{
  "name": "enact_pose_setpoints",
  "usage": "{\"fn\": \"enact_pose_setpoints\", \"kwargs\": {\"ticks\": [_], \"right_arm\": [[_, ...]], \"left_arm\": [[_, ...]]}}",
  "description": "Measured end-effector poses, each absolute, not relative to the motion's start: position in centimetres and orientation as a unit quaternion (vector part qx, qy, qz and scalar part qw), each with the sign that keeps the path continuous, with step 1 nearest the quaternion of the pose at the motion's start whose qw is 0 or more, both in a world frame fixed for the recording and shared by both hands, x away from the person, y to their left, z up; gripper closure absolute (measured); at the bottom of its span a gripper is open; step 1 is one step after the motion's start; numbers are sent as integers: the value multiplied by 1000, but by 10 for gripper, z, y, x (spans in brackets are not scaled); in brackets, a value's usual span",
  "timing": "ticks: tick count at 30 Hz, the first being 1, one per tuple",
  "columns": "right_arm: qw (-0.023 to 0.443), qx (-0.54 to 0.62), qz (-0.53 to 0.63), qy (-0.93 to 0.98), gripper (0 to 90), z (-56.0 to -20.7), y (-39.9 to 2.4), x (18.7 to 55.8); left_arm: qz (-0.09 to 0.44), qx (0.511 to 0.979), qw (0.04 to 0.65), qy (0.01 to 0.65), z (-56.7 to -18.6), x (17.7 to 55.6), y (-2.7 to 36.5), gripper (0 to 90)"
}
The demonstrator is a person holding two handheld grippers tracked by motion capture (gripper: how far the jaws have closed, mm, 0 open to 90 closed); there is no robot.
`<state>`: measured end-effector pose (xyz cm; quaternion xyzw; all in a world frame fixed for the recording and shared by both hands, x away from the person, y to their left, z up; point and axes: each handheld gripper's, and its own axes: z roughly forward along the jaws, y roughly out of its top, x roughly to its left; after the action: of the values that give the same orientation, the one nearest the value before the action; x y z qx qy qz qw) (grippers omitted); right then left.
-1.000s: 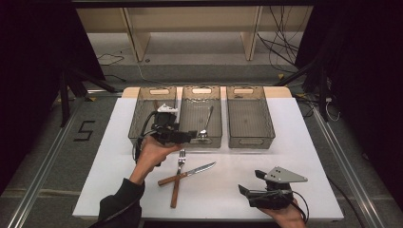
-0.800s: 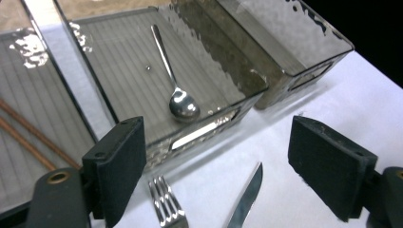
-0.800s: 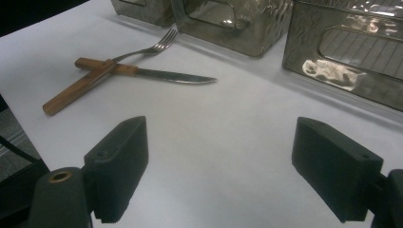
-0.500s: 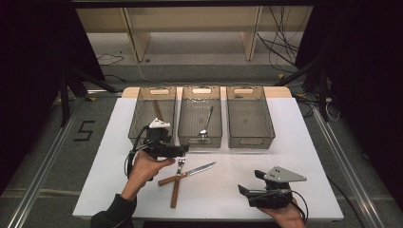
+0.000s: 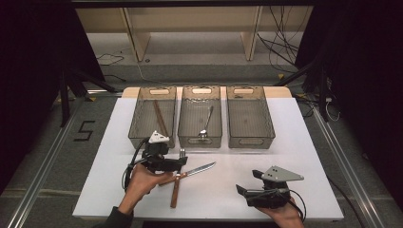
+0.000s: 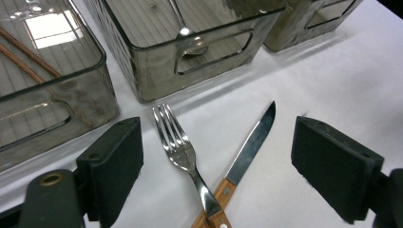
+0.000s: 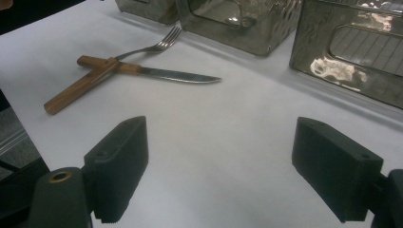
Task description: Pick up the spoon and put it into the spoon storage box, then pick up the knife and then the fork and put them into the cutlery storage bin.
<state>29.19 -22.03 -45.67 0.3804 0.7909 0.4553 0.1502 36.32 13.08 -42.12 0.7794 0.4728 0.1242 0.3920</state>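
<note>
A fork (image 5: 176, 192) and a knife (image 5: 202, 168), both with wooden handles, lie crossed on the white table (image 5: 294, 142). My left gripper (image 5: 179, 159) hovers open just over them. In the left gripper view the fork (image 6: 178, 142) and knife (image 6: 252, 142) lie between its wide-spread jaws. My right gripper (image 5: 249, 183) rests open near the front edge, to the right of the cutlery, with nothing between its jaws. From the right gripper view the knife (image 7: 176, 74) and fork (image 7: 159, 46) lie farther off to the left.
Three clear bins stand in a row at the back. The left bin (image 5: 138, 121) holds brown chopsticks (image 5: 159, 118), the middle bin (image 5: 185, 121) a spoon (image 5: 206, 124), and beside them is the right bin (image 5: 268, 121).
My left gripper has drawn back from the front of the bins toward the person and now sits over the fork and knife. The right gripper has stayed put.
</note>
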Motion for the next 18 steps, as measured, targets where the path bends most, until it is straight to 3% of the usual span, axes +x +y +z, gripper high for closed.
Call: {"fn": "enact_pose_setpoints", "kwargs": {"ticks": [18], "right_arm": [[151,380,456,790,205,-456,-221,292]], "left_arm": [[125,791,371,471,-439,336,125,177]]}}
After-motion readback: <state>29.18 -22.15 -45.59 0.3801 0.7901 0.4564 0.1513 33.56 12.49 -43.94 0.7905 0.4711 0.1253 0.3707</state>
